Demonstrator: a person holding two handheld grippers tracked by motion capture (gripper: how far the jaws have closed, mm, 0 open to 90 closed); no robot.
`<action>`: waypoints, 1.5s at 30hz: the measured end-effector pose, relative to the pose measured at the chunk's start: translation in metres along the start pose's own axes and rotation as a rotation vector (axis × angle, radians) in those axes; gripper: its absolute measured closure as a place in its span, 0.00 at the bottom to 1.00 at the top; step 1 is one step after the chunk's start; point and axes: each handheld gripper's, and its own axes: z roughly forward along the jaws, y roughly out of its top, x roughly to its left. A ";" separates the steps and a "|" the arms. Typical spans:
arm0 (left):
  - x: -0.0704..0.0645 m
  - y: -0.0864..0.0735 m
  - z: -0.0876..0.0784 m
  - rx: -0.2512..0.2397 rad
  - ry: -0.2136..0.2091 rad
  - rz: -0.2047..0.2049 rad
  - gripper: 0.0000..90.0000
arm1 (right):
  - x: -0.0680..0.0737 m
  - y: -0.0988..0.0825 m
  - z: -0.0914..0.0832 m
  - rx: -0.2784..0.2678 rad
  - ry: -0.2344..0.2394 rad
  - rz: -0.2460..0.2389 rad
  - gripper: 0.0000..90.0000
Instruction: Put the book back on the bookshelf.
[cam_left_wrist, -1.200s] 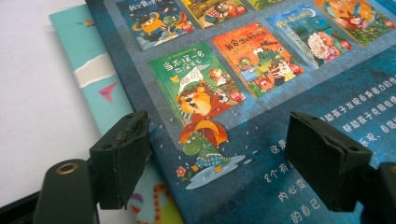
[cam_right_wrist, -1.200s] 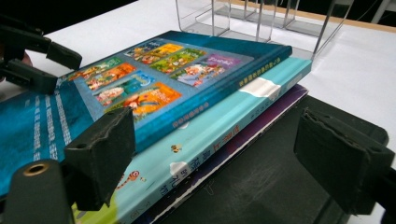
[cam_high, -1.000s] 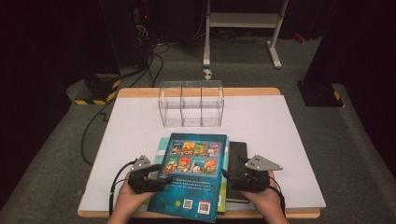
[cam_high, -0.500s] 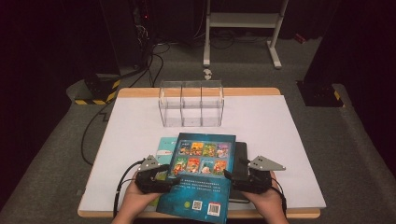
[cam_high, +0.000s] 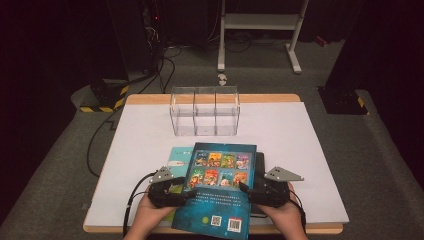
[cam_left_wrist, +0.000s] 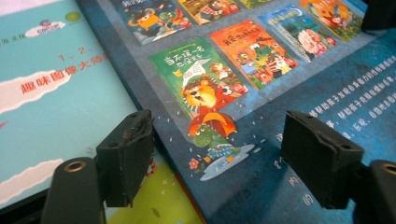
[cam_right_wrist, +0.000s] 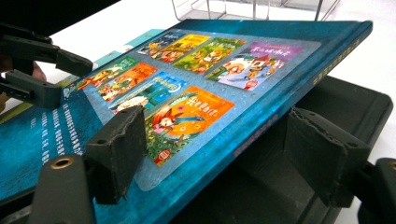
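Observation:
A dark blue picture book with small colourful covers printed on it sits tilted near the table's front edge. It is held up off a black flat case. My left gripper is shut on the book's left edge, with one jaw over the cover and the other at the edge. My right gripper is shut on the spine side, one jaw on top and one beneath. The left gripper also appears at the far side of the right gripper view.
A teal book and a yellow-green one lie under the blue book's left side. A clear three-bay organiser stands at the back of the white table sheet. Cables and a metal stand are on the floor beyond.
The left hand has slid right along the book's left edge. The book has turned slightly, so its far end now reaches further right. The right hand has kept its place.

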 end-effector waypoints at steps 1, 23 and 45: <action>0.000 0.000 0.000 0.000 0.000 0.000 0.28 | 0.000 0.000 0.000 0.000 0.000 0.000 0.24; 0.000 0.000 0.002 -0.011 0.005 -0.006 0.28 | 0.004 0.001 0.004 0.047 0.007 0.041 0.25; 0.013 0.028 0.026 -0.006 0.065 -0.035 0.35 | -0.030 0.037 0.031 0.116 -0.041 0.028 0.26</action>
